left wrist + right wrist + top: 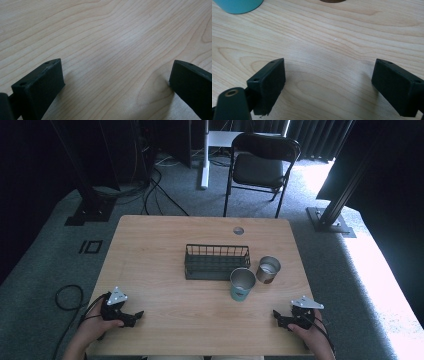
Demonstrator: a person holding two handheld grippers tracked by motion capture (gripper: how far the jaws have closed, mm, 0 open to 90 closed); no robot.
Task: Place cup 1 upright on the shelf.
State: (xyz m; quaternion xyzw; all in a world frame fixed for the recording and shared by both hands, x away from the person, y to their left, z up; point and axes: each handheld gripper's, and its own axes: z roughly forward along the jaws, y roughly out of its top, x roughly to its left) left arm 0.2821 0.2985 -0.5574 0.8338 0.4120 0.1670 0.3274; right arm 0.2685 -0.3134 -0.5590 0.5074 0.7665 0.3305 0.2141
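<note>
The teal cup (pixel 242 284) stood upright just ahead of the right gripper (pixel 283 318), touching or nearly touching the wire basket (pixel 216 262); a brown cup (pixel 268 269) stood just beside it. Judged by its metal rim, the teal cup was probably light, rigid and somewhat slippery; the wall just below the rim appeared the best place to grip. The right gripper's jaws stood wide apart over bare table (pixel 332 45), holding nothing. The left gripper (pixel 131 318) likewise rested with jaws fully spread, nothing between them.
</note>
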